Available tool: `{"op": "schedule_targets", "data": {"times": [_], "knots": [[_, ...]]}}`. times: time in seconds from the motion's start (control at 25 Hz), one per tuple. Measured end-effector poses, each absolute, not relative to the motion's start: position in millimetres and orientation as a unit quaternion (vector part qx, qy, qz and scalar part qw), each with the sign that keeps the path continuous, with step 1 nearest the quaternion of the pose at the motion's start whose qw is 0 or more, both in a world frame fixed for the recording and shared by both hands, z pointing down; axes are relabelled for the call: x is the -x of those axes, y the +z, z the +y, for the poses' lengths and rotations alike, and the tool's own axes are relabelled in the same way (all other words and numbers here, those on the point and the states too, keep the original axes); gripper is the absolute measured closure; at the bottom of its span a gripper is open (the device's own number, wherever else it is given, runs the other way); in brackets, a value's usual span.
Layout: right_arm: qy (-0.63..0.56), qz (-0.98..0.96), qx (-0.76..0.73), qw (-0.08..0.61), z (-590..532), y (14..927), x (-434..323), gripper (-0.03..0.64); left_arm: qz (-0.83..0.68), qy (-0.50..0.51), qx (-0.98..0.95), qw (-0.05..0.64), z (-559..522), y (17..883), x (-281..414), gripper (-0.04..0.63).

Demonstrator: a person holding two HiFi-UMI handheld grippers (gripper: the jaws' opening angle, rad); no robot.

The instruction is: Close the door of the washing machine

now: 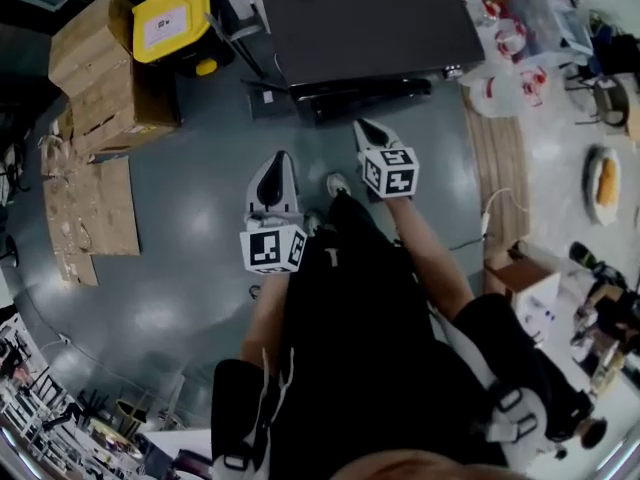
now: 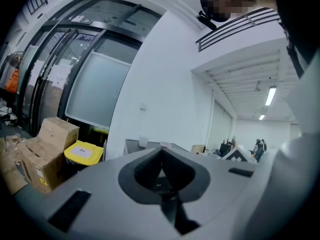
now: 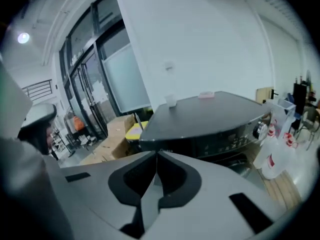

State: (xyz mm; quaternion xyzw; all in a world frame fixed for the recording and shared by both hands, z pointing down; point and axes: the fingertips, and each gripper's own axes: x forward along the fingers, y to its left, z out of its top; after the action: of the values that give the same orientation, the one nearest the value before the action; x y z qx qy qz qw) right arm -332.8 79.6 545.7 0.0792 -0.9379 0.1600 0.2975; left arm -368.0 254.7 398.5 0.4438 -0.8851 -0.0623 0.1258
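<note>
Facing washing machine [image 1: 370, 18] at upper centre, door [image 1: 362, 98] seemingly sitting shut already. Holding left gripper [image 1: 281, 163] and right gripper [image 1: 366, 131] mid-frame, jaws closed, gripping nothing.

The washing machine [image 1: 370, 18] blocks the way straight ahead of me. Its dark front stands just beyond my right hand-held gripper [image 1: 364, 128], with only a narrow strip of bare floor [image 1: 190, 258] between them. My left hand-held gripper [image 1: 279, 160] has open grey floor ahead of it and to its left. Further left, the stacked cardboard boxes [image 1: 100, 68], the yellow bin [image 1: 175, 18] and the flattened cardboard [image 1: 95, 208] close that side. On the right, white plastic bags [image 1: 505, 78] and a wooden board [image 1: 500, 158] crowd the machine's corner. The machine's flat top is mostly bare, with a small white cup [image 3: 171, 101] near the wall [image 3: 200, 44].
</note>
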Motion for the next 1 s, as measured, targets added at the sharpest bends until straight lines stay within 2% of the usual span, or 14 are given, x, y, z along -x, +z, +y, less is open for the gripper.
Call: {"op": "schedule_targets", "data": {"times": [0.28,0.44,0.64,1.0], "knots": [[0.159,-0.967,-0.089,0.180,89.3,413.8,303.4,0.611,-0.877,-0.064,-0.466,0.096,250.8,345.8,339.1,0.588],[0.136,-0.977,-0.093,0.135,95.9,367.2,287.0,0.611,-0.870,-0.069,-0.480,0.089,243.1,329.0,332.1,0.588],[0.113,-0.984,-0.082,0.115,102.1,348.3,276.5,0.611,-0.867,-0.068,-0.487,0.077,235.3,319.0,331.6,0.588],[0.098,-0.986,-0.065,0.121,113.9,348.2,276.8,0.612,-0.862,-0.071,-0.496,0.070,230.2,313.8,337.9,0.588]]}}
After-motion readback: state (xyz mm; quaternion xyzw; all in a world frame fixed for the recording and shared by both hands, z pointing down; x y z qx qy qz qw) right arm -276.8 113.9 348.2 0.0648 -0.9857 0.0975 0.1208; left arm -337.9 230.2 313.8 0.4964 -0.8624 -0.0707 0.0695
